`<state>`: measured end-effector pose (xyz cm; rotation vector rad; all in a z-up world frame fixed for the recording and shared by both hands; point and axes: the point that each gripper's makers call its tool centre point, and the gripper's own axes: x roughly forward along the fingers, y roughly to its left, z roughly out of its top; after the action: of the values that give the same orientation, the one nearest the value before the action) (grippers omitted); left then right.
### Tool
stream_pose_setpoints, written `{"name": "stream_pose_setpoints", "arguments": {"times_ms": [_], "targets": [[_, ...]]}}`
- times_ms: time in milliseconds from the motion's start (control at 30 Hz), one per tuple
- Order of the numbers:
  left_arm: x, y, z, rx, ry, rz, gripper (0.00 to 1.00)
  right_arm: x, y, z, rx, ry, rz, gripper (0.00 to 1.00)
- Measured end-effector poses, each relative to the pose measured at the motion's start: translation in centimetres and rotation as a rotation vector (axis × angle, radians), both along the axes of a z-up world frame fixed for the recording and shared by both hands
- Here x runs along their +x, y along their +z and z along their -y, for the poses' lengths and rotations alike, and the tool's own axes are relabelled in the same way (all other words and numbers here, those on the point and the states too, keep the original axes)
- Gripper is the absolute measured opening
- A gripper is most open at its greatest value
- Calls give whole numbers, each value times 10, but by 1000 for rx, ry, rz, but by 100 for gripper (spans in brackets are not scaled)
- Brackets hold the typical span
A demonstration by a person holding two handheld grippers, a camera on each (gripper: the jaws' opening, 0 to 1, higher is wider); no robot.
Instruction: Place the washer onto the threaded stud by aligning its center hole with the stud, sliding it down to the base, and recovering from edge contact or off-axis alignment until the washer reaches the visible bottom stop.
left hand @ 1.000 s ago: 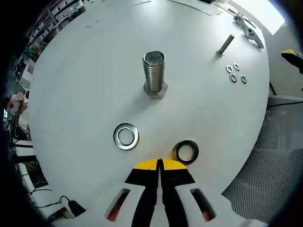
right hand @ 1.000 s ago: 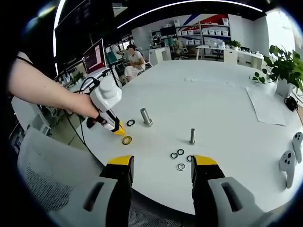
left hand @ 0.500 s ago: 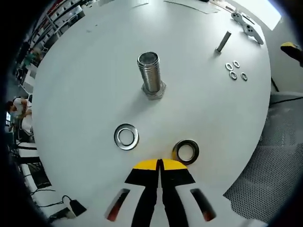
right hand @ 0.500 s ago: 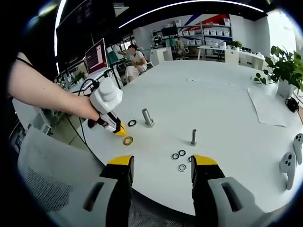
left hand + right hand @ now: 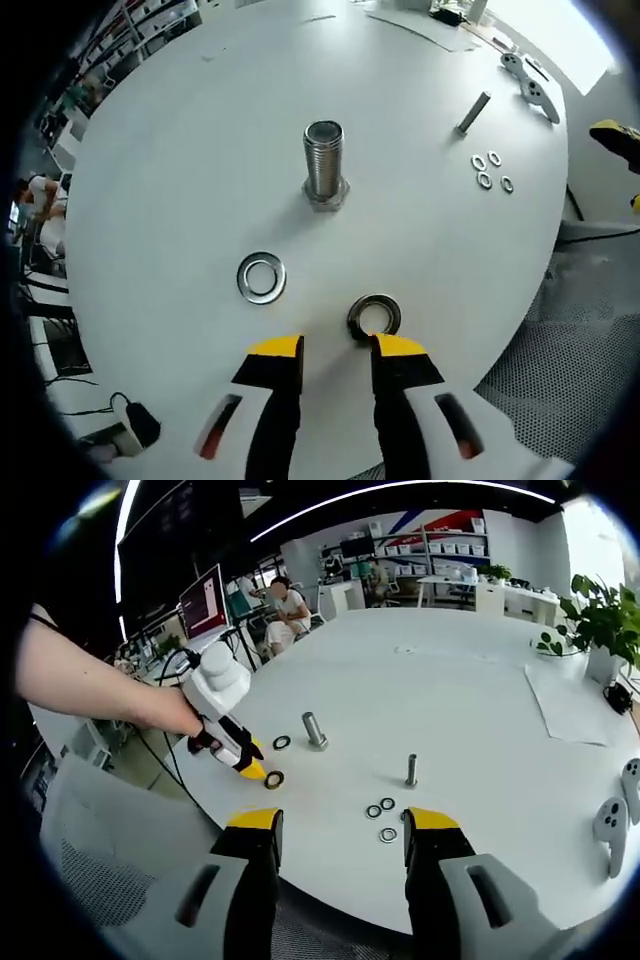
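White round table (image 5: 180, 150); left gripper view looking down over its near edge. Bright washer (image 5: 262, 277) lying flat on the tabletop, left of centre, apart from everything else. Large threaded stud (image 5: 324, 160) upright on its hex base beyond it, thread bare from top to base. Left gripper (image 5: 336, 357) with yellow-tipped jaws parted, nothing between them, tips low over the table. Darker washer (image 5: 374, 316) flat on the table just beyond the right jaw tip, near or touching it, contact unclear. Farther right, small slim bolt (image 5: 473, 112) standing upright, three small washers (image 5: 490, 170) clustered beside it, two grey controllers (image 5: 532, 80) at the far edge. In the right gripper view, hand (image 5: 172, 712) holding the left gripper at the table's left side, tips down by the darker washer, large stud just past it. Right gripper (image 5: 341, 830) held off the near edge, jaws wide apart, empty, small washers and slim bolt just beyond. Potted plant (image 5: 598, 620) far right
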<state>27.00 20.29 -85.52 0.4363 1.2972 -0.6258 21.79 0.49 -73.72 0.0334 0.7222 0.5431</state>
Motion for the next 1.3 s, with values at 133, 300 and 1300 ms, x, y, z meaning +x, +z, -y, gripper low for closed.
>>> {"name": "stream_pose_setpoints", "arguments": {"times_ms": [133,300,1300], "targets": [[7,10,11,-32,-11,47,37,-1,1,-2,1,10,5,51],[1,10,16,-18,-34,28,40,-1,3,-4,14,9,5,51],[-11,-12,25,94,-62,-42,36,0,6,-4,39,-1,10,51]]}}
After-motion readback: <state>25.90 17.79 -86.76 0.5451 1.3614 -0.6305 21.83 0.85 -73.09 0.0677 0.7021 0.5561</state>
